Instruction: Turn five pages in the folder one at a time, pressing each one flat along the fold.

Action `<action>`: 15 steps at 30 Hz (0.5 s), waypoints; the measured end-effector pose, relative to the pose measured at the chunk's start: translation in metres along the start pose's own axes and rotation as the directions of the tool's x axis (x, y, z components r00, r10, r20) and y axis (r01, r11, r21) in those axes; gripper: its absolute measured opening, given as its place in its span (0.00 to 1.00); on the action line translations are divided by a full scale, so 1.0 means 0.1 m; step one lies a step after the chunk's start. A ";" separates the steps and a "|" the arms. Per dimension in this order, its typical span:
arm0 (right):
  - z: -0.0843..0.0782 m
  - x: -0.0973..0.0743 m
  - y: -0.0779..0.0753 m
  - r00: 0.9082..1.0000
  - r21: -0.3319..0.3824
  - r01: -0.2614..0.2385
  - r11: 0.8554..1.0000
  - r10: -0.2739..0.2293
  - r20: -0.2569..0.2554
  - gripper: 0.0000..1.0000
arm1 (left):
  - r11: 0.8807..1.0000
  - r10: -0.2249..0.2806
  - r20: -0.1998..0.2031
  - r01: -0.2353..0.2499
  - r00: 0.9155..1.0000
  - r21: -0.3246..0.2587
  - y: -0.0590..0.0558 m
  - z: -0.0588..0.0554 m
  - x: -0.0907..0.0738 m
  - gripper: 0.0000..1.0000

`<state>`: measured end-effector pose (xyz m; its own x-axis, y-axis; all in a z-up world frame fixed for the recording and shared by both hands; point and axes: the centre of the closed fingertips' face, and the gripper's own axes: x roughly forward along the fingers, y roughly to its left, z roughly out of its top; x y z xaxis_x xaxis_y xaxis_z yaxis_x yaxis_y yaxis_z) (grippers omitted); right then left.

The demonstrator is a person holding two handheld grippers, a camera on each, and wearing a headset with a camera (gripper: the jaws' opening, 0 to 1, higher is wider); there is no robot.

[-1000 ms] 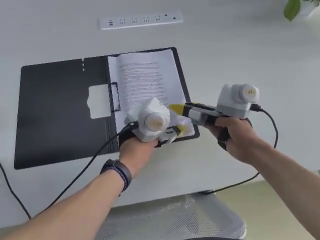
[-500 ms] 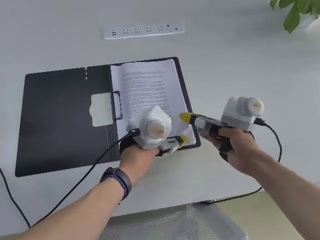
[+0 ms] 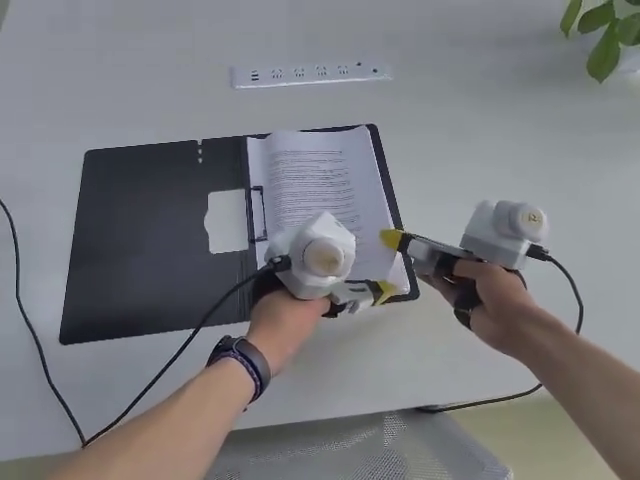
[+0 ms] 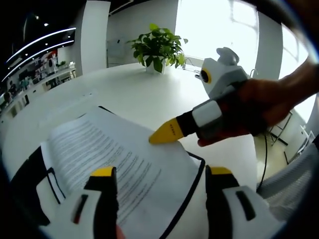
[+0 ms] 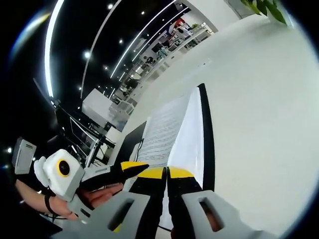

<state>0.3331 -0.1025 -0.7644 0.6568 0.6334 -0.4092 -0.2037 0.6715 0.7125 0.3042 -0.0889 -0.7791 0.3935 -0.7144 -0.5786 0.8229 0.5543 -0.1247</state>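
Note:
A black folder (image 3: pixel 150 240) lies open on the white table, with a printed page (image 3: pixel 325 190) flat on its right half. My left gripper (image 3: pixel 380 292) hovers over the page's near right corner, open, and the corner of the page (image 4: pixel 99 144) shows between its yellow tips in the left gripper view (image 4: pixel 162 172). My right gripper (image 3: pixel 390 238) is shut, its yellow tip at the page's right edge. From the left gripper view, the right gripper (image 4: pixel 162 135) points in from the right. My right gripper (image 5: pixel 167 173) looks along the page (image 5: pixel 164 129) and the folder's black rim (image 5: pixel 208 134).
A white power strip (image 3: pixel 310 74) lies beyond the folder. A potted plant (image 3: pixel 600 30) stands at the far right corner. Cables trail off the table's near edge from both grippers. A mesh chair seat (image 3: pixel 400 450) sits below the table edge.
The head camera has shifted. My right gripper's tip has drawn back from over the page's lower part to its right edge. The left gripper keeps its place at the corner.

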 end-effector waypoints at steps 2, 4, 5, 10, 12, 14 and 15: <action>0.01 0.00 0.02 1.000 -0.002 0.002 1.000 -0.002 0.001 0.00 | 1.000 0.004 0.001 -0.004 1.000 -0.006 0.02 0.00 -0.04 0.73; 0.02 0.00 0.05 1.000 -0.003 0.000 1.000 0.000 0.006 0.00 | 1.000 0.009 0.006 -0.009 1.000 -0.021 0.05 0.01 -0.10 0.75; 0.03 0.00 0.07 1.000 -0.002 -0.002 1.000 0.002 0.008 0.00 | 1.000 0.013 0.004 -0.012 1.000 -0.024 0.06 0.00 -0.14 0.76; 0.06 0.00 0.14 1.000 0.000 -0.005 1.000 0.005 0.020 0.00 | 0.998 0.030 0.022 -0.029 0.999 -0.064 0.17 0.00 -0.29 0.79; 0.07 0.00 0.18 1.000 0.001 -0.009 1.000 0.009 0.025 0.00 | 0.997 0.036 0.028 -0.034 0.999 -0.073 0.20 -0.01 -0.36 0.79; 0.08 0.00 0.22 0.999 -0.004 -0.012 1.000 0.013 0.029 0.00 | 0.997 0.042 0.031 -0.040 0.999 -0.071 0.23 -0.02 -0.42 0.79; 0.08 0.00 0.24 0.999 -0.003 -0.017 1.000 0.017 0.031 0.00 | 0.997 0.045 0.031 -0.043 0.999 -0.070 0.25 -0.03 -0.45 0.80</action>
<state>0.3346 -0.0896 -0.7427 0.6753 0.6325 -0.3793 -0.2172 0.6620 0.7173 0.3060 -0.0422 -0.7586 0.4424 -0.7016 -0.5586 0.7749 0.6126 -0.1557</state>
